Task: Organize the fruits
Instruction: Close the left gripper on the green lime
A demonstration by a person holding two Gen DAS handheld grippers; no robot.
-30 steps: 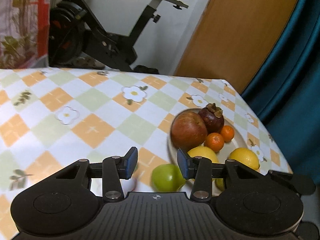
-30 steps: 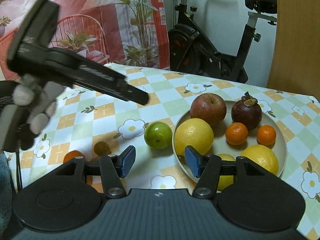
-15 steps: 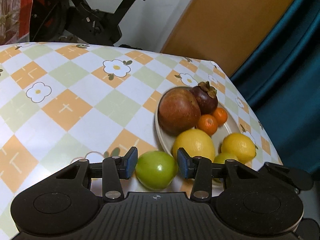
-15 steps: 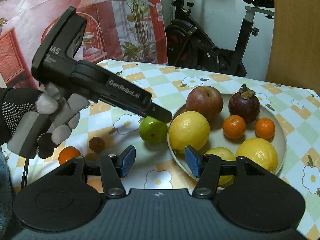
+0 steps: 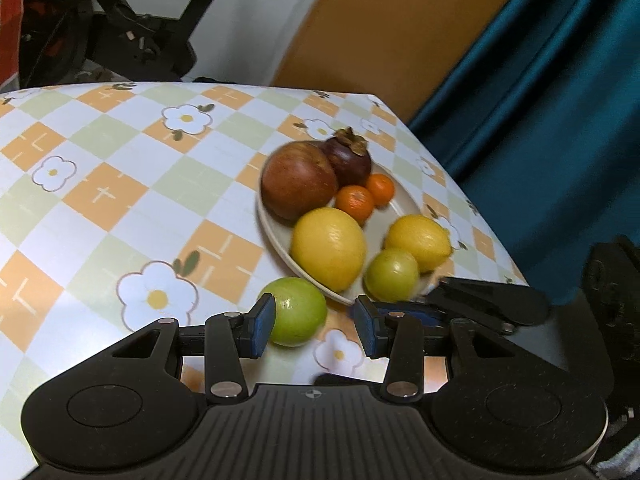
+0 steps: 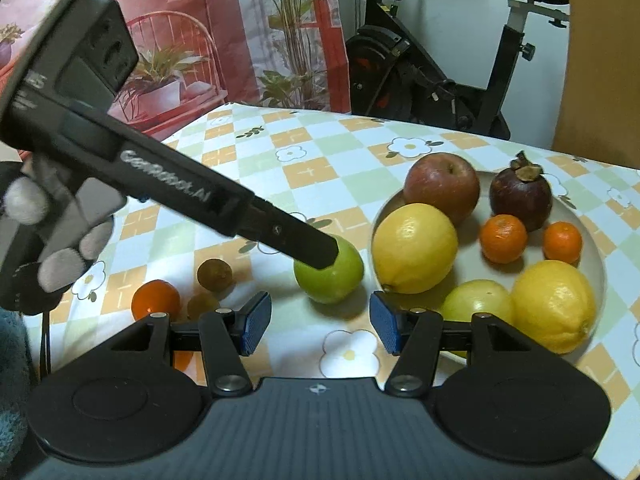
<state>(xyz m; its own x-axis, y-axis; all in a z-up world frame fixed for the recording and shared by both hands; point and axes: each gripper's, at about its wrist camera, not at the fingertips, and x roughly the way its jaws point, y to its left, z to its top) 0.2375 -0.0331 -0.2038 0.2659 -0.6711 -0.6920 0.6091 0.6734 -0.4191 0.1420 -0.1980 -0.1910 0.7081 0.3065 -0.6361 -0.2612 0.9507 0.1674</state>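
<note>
On the checked floral tablecloth (image 5: 120,208), just outside the plate's near rim: one green apple (image 5: 298,311), loose, lying between the spread fingers of the left gripper (image 5: 314,330); its left pad (image 5: 262,330) is at the fruit's side, the right pad stands clear, nothing clamped. From the right wrist view the left gripper's finger tip (image 6: 320,250) overlaps the apple's top. Right gripper (image 6: 320,322): jaws wide apart, holding nothing, low over the cloth near the same apple.

Plate (image 6: 596,264), cream, contents: red apple (image 6: 442,186), mangosteen (image 6: 520,196), two small oranges (image 6: 503,238), two lemons (image 6: 414,248), one yellow-green fruit (image 6: 476,302).

Loose on the cloth, left of the green apple: one small orange (image 6: 155,299), two small brown fruits (image 6: 215,274).
</note>
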